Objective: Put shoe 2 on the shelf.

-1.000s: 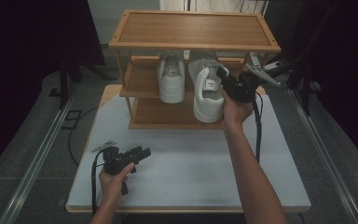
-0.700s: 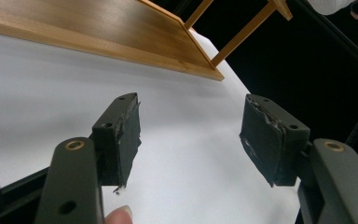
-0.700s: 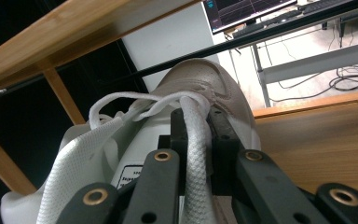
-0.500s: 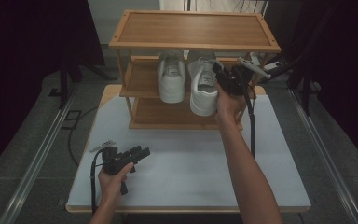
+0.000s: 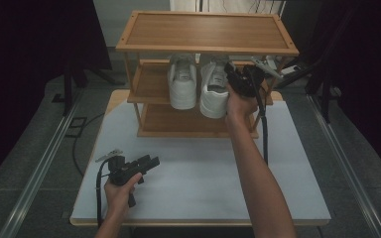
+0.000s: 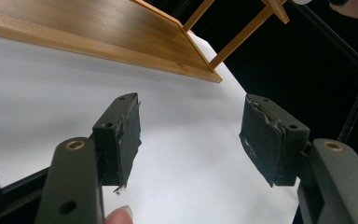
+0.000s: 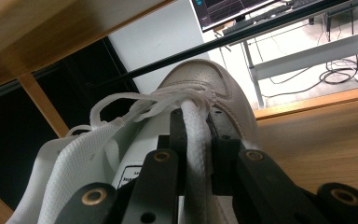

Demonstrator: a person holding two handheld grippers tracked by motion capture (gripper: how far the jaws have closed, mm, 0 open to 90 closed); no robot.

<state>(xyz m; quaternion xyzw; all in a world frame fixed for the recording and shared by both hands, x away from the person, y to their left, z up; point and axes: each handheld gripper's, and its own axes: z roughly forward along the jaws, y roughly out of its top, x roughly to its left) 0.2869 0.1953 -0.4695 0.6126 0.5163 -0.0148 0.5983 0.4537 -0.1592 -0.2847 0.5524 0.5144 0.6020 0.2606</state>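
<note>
White counter [image 5: 203, 183] carries a three-tier wooden shoe rack [image 5: 206, 34] at its far side. Two white lace-up sneakers sit side by side on the middle shelf: left sneaker [image 5: 182, 82], right sneaker [image 5: 214, 89]. Right gripper [image 5: 233, 79] is clamped on the right sneaker's tongue (laces beside it). Left gripper [image 5: 149, 162] rests low over the near counter, jaws wide apart, holding nothing

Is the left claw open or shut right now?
Open. The left claw has its two black jaws spread wide apart, with bare white table between them.
</note>
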